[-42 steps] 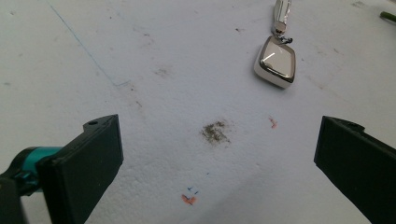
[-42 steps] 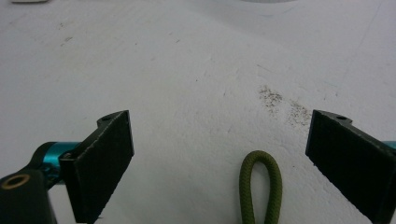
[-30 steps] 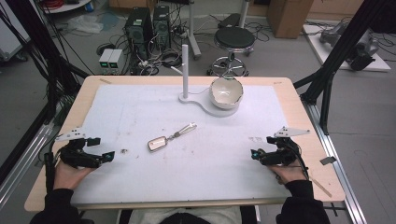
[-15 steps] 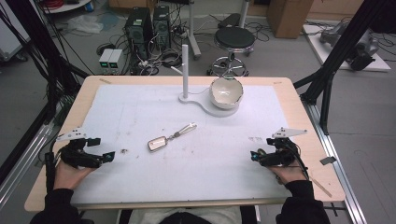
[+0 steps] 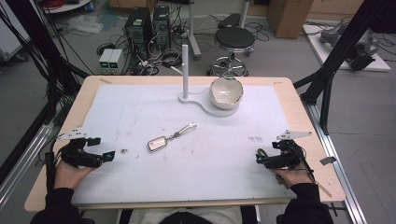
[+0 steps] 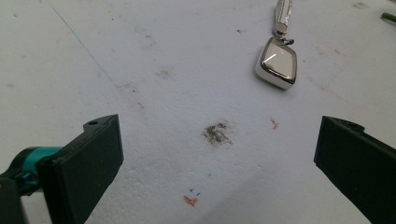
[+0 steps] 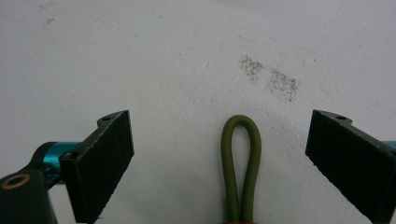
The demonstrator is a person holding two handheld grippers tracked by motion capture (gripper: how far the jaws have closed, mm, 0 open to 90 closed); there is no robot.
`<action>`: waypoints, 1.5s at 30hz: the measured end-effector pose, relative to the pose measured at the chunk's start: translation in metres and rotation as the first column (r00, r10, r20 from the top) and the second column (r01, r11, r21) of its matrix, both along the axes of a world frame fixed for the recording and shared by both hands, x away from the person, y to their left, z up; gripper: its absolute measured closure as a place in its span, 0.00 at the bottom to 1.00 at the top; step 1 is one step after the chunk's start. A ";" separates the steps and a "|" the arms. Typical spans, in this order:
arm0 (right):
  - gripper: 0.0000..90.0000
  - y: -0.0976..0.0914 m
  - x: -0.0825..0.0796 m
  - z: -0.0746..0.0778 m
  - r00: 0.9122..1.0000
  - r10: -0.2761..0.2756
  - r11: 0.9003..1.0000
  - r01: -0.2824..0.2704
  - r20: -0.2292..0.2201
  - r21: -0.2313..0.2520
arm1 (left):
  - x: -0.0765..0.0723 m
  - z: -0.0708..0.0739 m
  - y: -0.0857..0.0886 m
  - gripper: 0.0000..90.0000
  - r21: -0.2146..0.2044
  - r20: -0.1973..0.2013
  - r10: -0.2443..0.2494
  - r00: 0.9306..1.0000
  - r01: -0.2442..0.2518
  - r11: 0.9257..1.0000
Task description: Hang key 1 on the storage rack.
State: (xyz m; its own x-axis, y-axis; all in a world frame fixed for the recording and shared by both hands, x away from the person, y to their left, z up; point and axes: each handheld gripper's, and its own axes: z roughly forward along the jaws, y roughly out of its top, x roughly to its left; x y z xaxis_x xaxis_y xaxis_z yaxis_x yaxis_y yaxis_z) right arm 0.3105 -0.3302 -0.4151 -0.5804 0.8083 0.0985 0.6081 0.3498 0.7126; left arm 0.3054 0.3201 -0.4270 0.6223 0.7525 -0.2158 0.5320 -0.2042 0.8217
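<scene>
At the near edge of the counter (image 5: 299, 100) the work reads as not yet begun. The left gripper (image 5: 108, 156) rests on the near left of the white mat, held in the person's hand, and its jaws stand wide apart with nothing between them; the left gripper view shows only stained mat in the gap. The right gripper (image 5: 258, 159) rests on the near right, its jaws likewise well apart. A green cord loop (image 7: 241, 163) lies on the mat between them, touched by neither jaw.

Farther in, near the middle of the mat, lies the key fob (image 5: 157, 143), a small shiny metal piece with a short strap running off toward the far right. It lies flat and untouched, nearer the left gripper than the right, and shows ahead of the left jaws in the left gripper view.

At the far side stand a white post on a flat base (image 5: 185, 71) and a white bowl (image 5: 226, 92) just to its right. By my judgement everything remains to do: the reach, the grasp and the carry.
</scene>
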 end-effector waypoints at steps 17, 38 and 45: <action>0.16 -0.039 -0.020 0.002 0.995 -0.057 0.997 0.051 -0.083 -0.063 | 0.001 0.000 0.001 0.02 -0.011 0.001 0.001 1.000 -0.001 1.000; 0.59 -0.030 -0.021 -0.010 0.991 0.014 0.986 -0.036 -0.133 -0.165 | -0.001 0.001 0.001 0.02 0.008 0.016 0.008 1.000 -0.008 1.000; 0.76 -0.025 -0.021 -0.012 0.991 -0.001 0.980 -0.026 -0.134 -0.200 | 0.000 0.000 -0.001 0.02 0.015 0.012 0.007 1.000 -0.007 1.000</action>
State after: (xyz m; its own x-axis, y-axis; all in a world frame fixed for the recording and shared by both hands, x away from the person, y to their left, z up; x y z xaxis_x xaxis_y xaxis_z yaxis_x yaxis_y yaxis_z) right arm 0.2895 -0.3557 -0.4273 -0.5833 0.8122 0.0122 0.6873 0.4855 0.5403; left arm 0.3050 0.3195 -0.4269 0.6198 0.7597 -0.1966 0.5232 -0.2133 0.8251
